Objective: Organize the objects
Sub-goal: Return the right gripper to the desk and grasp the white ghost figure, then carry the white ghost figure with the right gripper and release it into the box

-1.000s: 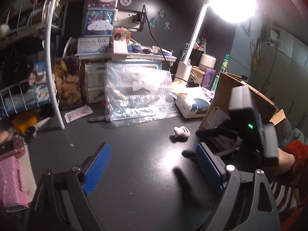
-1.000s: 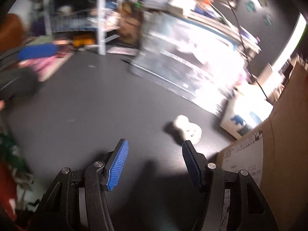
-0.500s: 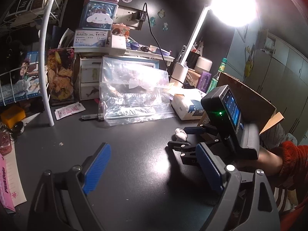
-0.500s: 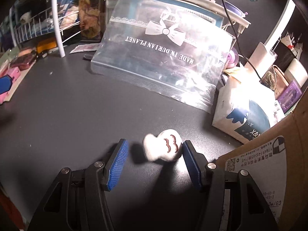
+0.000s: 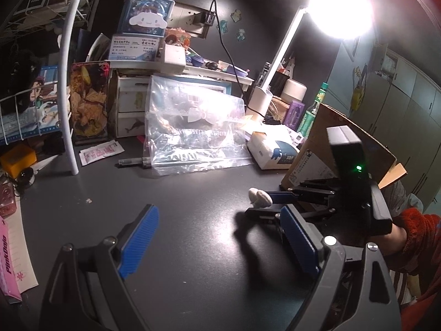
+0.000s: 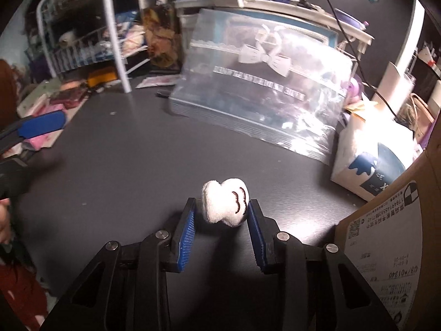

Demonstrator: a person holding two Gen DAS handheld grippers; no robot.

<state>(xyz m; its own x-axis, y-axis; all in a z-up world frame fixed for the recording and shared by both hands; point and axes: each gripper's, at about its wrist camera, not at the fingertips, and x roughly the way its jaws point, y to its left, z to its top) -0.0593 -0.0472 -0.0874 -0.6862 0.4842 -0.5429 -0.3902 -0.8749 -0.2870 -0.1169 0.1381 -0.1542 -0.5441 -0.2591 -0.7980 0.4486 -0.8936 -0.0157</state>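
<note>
A small white plush toy (image 6: pixel 224 207) with a stitched face sits between the blue pads of my right gripper (image 6: pixel 222 204), just over the dark desk (image 6: pixel 124 171). The jaws are closing and both pads touch its sides. From the left wrist view the same toy (image 5: pixel 260 197) shows at the tip of the right gripper (image 5: pixel 257 202), which a hand in a red sleeve (image 5: pixel 413 229) holds. My left gripper (image 5: pixel 217 212) stands open and wide above bare desk, nothing between its fingers; one of its blue pads (image 6: pixel 41 122) shows at the far left of the right wrist view.
A clear zip bag (image 5: pixel 193 132) leans at the back of the desk. A tissue box (image 5: pixel 273 151) and an open cardboard box (image 5: pixel 317 160) stand to the right of the toy. A white rack pole (image 5: pixel 66 96) and pink packets (image 5: pixel 8 259) crowd the left side.
The right gripper came up to the plush toy, took it between its fingers and narrowed its jaws onto it. The left gripper stayed open and nearly still.
</note>
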